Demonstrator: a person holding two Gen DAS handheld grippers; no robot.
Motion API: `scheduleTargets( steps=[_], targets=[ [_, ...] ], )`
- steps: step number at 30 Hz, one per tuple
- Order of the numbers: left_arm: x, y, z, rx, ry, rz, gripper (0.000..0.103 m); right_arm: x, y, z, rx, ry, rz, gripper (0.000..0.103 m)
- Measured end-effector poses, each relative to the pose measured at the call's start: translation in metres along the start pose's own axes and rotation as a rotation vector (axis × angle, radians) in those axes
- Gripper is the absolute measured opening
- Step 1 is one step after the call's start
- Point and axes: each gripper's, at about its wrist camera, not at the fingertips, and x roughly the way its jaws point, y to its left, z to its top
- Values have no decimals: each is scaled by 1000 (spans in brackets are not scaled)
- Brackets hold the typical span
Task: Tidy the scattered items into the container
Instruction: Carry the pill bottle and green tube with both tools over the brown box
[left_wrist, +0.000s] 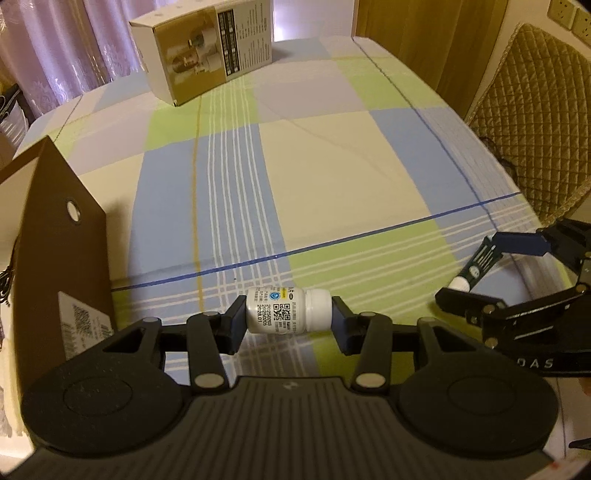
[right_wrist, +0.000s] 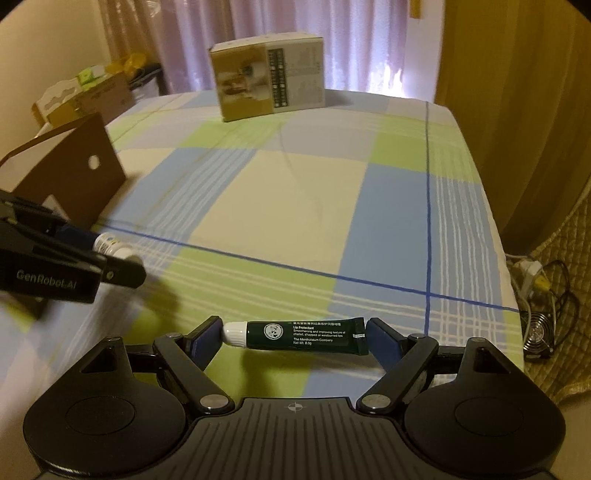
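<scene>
- The left gripper (left_wrist: 289, 322) is clamped end to end on a small white bottle (left_wrist: 288, 310), one pad on its base and the other on its cap; the bottle lies sideways between the fingers, over the checked table (left_wrist: 332, 155).
- The right gripper (right_wrist: 295, 338) holds a dark green tube (right_wrist: 306, 336) lengthwise, its white cap against the left pad and its crimped end at the right pad.
- In the left wrist view the right gripper (left_wrist: 476, 269) with its tube (left_wrist: 476, 264) shows at the right edge, well to the right of the bottle.
- In the right wrist view the left gripper (right_wrist: 110, 254) with its bottle (right_wrist: 112, 247) shows at the left edge.
- A brown bag (left_wrist: 55, 229) stands just left of the bottle, with a round hole in its side and a white label low on it; its top edge is open.
- A white-and-gold box (left_wrist: 203, 48) stands at the far end of the table, well beyond the bottle.
- A quilted chair (left_wrist: 535, 110) stands at the table's right side.
</scene>
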Motion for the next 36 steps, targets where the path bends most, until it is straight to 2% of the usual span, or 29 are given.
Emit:
scheduleTargets(
  steps=[7,17,27,36],
  targets=[
    [-33,2,-14,-12,-39,-22,41,-24,18,-1,-47,-16,61,81],
    [-86,25,-55,-53,-69,-39,41,-52,54,-1,-129,-34,124,81],
    [-134,66,-103,-126,-72,-9,41,-68,113,3,-210,-26,286,81],
    [-177,123,-134,-194,-107,57,41,-77,181,21,-323,-71,429,81]
  ],
)
